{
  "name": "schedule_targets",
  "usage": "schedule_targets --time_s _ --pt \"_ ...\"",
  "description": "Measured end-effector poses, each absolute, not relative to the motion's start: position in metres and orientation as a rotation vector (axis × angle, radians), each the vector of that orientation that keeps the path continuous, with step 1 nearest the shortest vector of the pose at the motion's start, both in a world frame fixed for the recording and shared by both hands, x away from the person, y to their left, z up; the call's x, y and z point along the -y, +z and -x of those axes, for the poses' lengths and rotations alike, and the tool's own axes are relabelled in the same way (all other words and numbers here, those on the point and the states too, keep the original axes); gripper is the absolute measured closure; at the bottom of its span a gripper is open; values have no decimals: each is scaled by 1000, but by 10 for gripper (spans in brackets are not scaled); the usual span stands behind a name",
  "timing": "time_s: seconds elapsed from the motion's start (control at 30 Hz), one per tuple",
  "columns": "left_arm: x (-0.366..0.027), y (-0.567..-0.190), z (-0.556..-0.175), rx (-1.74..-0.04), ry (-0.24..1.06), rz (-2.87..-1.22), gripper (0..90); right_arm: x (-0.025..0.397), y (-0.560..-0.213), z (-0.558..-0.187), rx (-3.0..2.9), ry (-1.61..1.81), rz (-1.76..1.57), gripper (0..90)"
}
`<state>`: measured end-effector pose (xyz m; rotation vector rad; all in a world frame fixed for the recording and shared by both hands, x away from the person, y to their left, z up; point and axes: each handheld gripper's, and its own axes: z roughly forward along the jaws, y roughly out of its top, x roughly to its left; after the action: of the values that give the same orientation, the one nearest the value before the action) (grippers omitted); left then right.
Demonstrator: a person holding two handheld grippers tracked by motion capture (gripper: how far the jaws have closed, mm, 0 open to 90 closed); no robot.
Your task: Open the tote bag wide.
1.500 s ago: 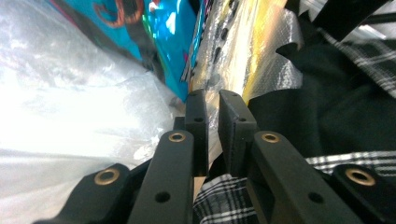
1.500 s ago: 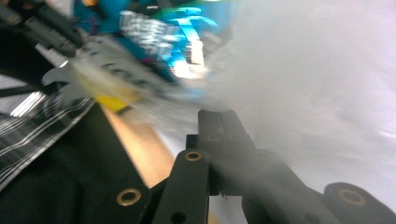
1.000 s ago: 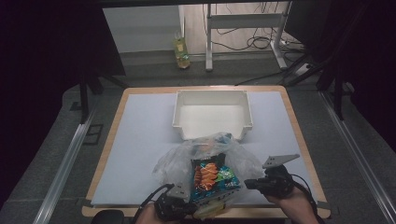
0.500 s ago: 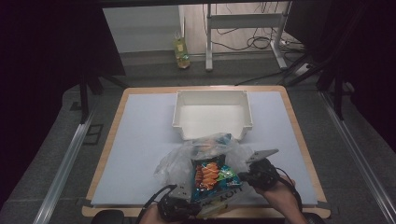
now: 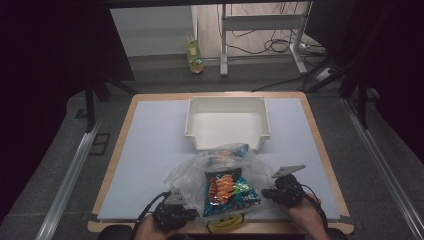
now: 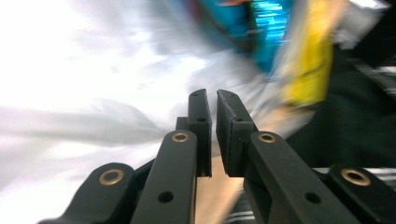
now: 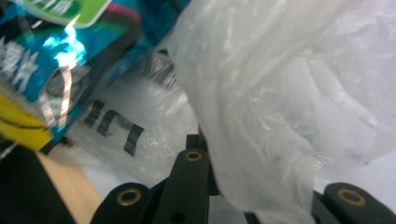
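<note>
A clear plastic bag [image 5: 200, 172] full of snack packets lies at the table's near edge. On top is a blue packet with orange chips [image 5: 227, 187], and a yellow packet [image 5: 222, 223] pokes out below it. My left gripper [image 5: 186, 215] sits at the bag's lower-left edge. In the left gripper view its jaws [image 6: 214, 95] stand shut with a thin slit between them, and I cannot make out film in it. My right gripper [image 5: 272, 192] is at the bag's right side. In the right gripper view it is shut on the bag film [image 7: 261, 116], which drapes over its jaws.
A white bin [image 5: 200, 132] stands in the middle of the table just beyond the bag. The pale mat [image 5: 150, 150] has free room left and right. The wooden table edge [image 5: 327, 150] frames it. Stands and cables lie on the floor beyond.
My right gripper swung left into the bag's right side, then drew back slightly right. The bag's right flap shifted with it. The left gripper stayed near the bag's lower-left corner.
</note>
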<state>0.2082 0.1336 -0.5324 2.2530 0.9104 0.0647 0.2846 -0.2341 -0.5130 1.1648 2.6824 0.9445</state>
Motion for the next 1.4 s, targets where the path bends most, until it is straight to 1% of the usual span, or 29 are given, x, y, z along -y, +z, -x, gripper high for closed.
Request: schedule_targets --time_s 0.07,0.17,0.3,0.4,0.6,0.73,0.83,0.97,1.07,1.17,1.23,1.4 --pt "-139 -533 -215 -923 69 -2253 850 236 -513 -291 -2674 954 -1186 889" --pt "-142 -532 -225 -941 122 -2266 864 240 -514 -301 -2656 977 -1217 890" --pt "-149 -532 -243 -974 161 -2265 874 242 -515 -303 -2654 997 -1232 889" --pt "-154 -531 -261 -1011 215 -2265 880 243 -514 -304 -2650 988 -1233 882" --pt "-158 -532 -292 -1056 238 -2235 889 254 -507 -305 -2603 1014 -1252 889" --pt "-160 -532 -304 -1090 274 -2234 889 258 -510 -312 -2584 959 -1272 892" --pt "-162 -528 -302 -1093 279 -2234 889 257 -510 -312 -2595 958 -1272 891" --pt "-162 -502 -284 -1041 253 -2142 884 251 -496 -305 -2602 1045 -1223 891" --pt "-153 -489 -271 -963 185 -2109 877 241 -489 -304 -2627 1097 -1189 890" --pt "-134 -495 -264 -896 130 -2152 866 228 -489 -302 -2671 1125 -1136 890" --pt "-122 -504 -262 -885 91 -2189 860 221 -490 -298 -2701 1146 -1117 890" --pt "-115 -516 -256 -887 33 -2223 855 212 -493 -285 -2744 1164 -1085 890"
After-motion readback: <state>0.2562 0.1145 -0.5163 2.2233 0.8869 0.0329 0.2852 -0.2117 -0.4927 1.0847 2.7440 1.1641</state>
